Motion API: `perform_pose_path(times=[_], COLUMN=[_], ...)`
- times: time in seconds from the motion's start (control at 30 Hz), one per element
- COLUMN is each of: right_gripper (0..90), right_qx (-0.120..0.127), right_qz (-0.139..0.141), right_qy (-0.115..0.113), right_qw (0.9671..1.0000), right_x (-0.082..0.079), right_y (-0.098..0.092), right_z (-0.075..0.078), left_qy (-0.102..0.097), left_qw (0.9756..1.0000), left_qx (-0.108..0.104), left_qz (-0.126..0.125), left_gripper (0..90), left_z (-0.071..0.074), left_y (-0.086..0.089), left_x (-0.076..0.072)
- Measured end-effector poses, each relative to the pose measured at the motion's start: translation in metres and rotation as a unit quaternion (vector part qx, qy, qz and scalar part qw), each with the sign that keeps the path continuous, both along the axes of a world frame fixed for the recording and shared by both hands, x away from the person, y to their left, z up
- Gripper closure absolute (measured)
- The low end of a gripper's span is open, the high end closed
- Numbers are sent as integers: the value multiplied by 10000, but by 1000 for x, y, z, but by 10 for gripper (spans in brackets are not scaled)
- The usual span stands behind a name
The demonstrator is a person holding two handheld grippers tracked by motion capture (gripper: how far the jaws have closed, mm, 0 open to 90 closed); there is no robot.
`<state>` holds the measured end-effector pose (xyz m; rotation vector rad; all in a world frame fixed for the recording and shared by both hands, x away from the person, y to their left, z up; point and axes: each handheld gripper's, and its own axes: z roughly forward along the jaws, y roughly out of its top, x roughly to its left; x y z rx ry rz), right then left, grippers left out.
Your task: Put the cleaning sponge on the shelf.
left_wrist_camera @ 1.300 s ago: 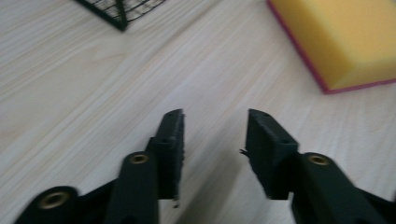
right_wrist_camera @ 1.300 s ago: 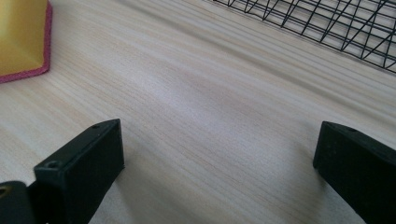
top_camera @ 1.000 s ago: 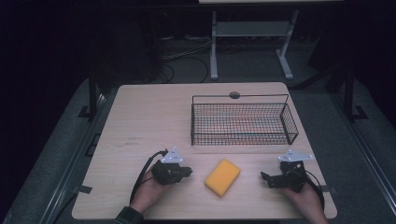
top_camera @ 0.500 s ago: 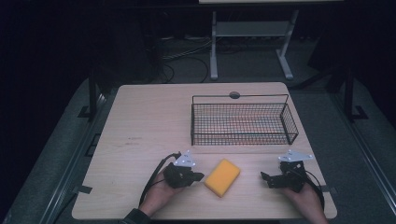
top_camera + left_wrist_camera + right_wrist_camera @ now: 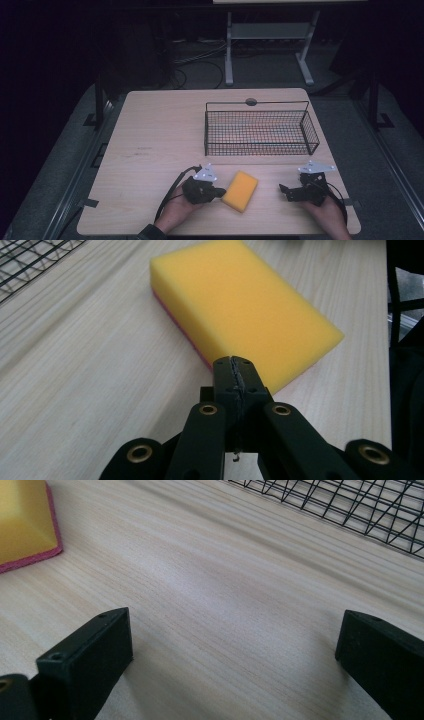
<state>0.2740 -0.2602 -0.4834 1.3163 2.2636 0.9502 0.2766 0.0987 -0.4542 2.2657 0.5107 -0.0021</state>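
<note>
The sponge [image 5: 245,310] lies flat on the bench [image 5: 160,130], straight ahead of the left gripper [image 5: 235,371], whose jaws are pressed together with nothing between them, tips just short of its near edge. Its long axis runs slantwise away from those jaws. The left hand [image 5: 175,212] is the nearer one, held low at the front edge. The right gripper [image 5: 232,642] sits well apart, jaws spread wide over bare wood, the sponge off to their left and the wire basket [image 5: 260,131] beyond.
</note>
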Motion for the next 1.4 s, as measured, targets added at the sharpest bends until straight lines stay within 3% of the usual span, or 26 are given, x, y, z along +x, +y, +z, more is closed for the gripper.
perform_pose_path(times=[0.93, 1.1, 1.23, 1.4], right_gripper=[11, 11, 11, 11], right_qx=[1, 1, 1, 0], right_qz=[1, 0, 2, -2], right_qy=[-2, 0, -1, 1], right_qw=[10000, 10000, 10000, 10000], right_x=[0, 0, 0, 0], right_y=[0, 0, 0, 0], right_z=[0, 0, 0, 0], left_qy=[36, 0, -54, -170], left_qw=[9989, 9990, 9996, 9998], left_qx=[-115, -86, -99, -21], left_qz=[-450, -441, -276, -117], left_gripper=[897, 896, 860, 730], left_z=[-5, -4, -1, 3], left_y=[-49, -48, -41, -28], left_x=[-3, -3, 0, 3])
